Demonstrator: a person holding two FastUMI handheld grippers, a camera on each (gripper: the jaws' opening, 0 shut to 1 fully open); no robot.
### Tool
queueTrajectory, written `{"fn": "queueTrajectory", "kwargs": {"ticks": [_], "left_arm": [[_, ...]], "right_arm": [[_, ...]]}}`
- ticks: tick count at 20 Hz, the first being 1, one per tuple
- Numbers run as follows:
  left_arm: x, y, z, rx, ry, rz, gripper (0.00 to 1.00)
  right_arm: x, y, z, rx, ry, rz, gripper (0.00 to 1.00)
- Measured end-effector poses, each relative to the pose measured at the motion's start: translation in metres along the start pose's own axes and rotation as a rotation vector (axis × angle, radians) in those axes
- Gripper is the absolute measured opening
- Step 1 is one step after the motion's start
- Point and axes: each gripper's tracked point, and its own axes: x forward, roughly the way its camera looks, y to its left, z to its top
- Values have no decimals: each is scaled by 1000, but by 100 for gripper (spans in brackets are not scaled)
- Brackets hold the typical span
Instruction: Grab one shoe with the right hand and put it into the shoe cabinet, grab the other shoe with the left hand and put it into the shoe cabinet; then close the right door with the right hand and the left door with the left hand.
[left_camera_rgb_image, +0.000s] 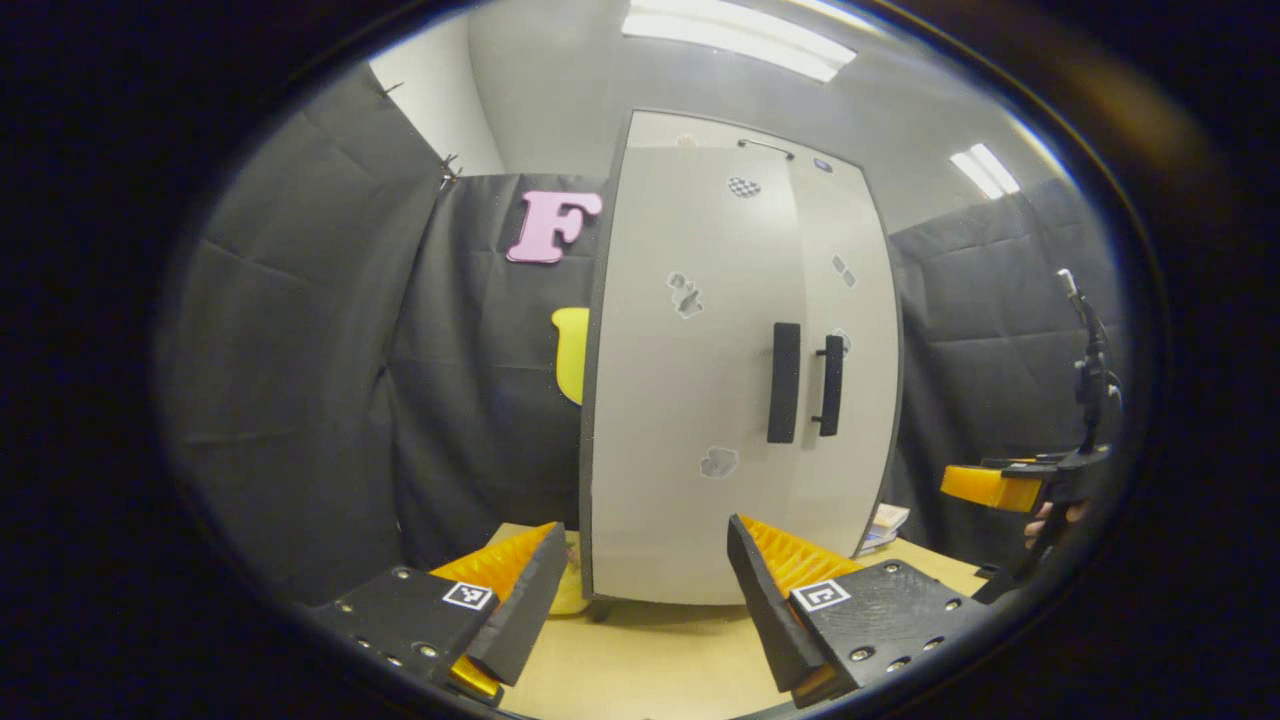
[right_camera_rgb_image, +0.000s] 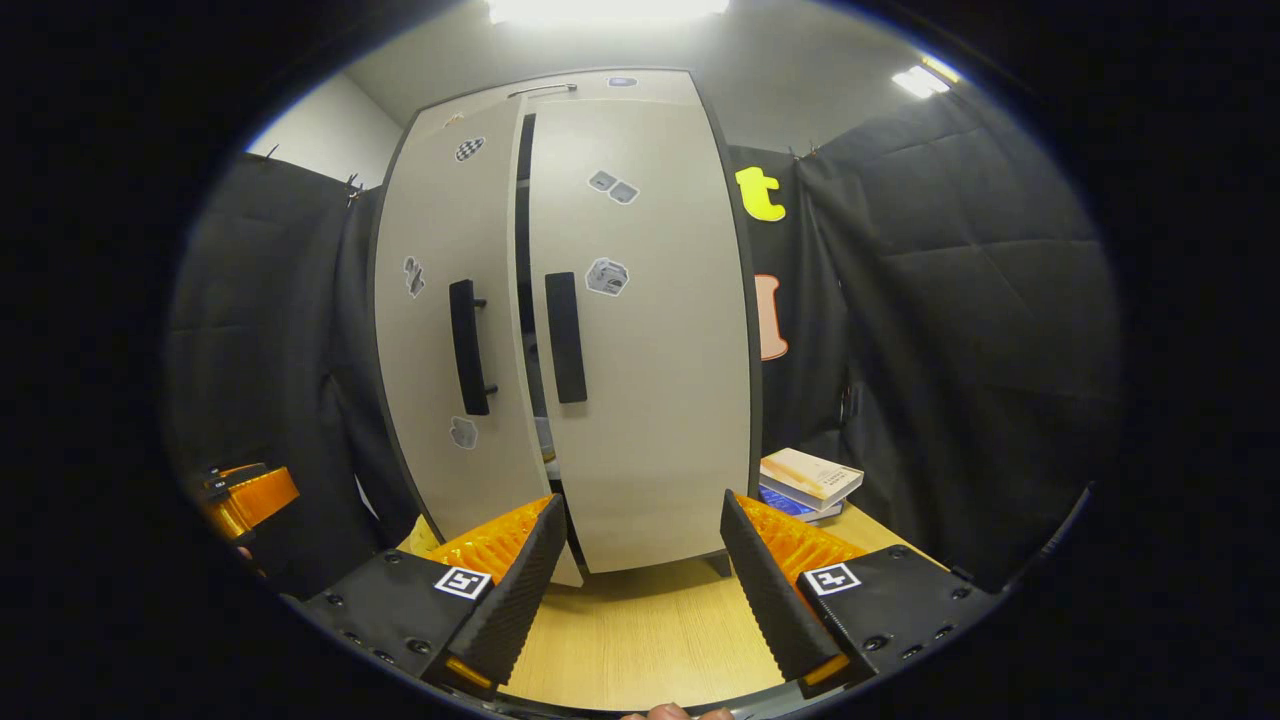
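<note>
In the left gripper view, the left gripper (left_camera_rgb_image: 640, 600) hangs low over the wooden table (left_camera_rgb_image: 650, 670), its two fingers spread wide apart with nothing between them. Just beyond the fingers stands the shoe cabinet (left_camera_rgb_image: 700, 400), upright on the table. Its left door (left_camera_rgb_image: 690, 380) faces the camera and looks pushed to; a dark vertical handle (left_camera_rgb_image: 784, 383) sits near its inner edge, and the handle of the right door (left_camera_rgb_image: 845, 400) stands just beside it. Small stickers dot both doors. Far off at the right edge, the right gripper (left_camera_rgb_image: 985, 487) shows with part of the hand holding it; whether it is open cannot be told from here.

In the right gripper view, the right gripper (right_camera_rgb_image: 640, 590) also sits low above the table (right_camera_rgb_image: 640, 640), fingers wide apart and holding nothing. Straight ahead, the right door (right_camera_rgb_image: 650, 340) stands slightly ajar, with a dark gap between it and the left door (right_camera_rgb_image: 445, 330). The shoes cannot be made out through that gap. A stack of books (right_camera_rgb_image: 808, 484) lies on the table just right of the cabinet. At the left edge, the left gripper (right_camera_rgb_image: 250, 500) appears small and partly cut off.
</note>
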Motion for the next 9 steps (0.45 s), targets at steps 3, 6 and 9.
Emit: {"fn": "queueTrajectory", "kwargs": {"ticks": [3,6,9], "left_arm": [[2,-1,-10,-6,18,-9,94],[5,-3,-17,-30,39,-24,92],[6,-6,-20,-46,39,-45,94]], "right_arm": [[-5,-4,-6,-14,10,-9,98],[-10,-14,-13,-6,22,-37,98],[-14,-24,-15,4,32,-68,98]]}}
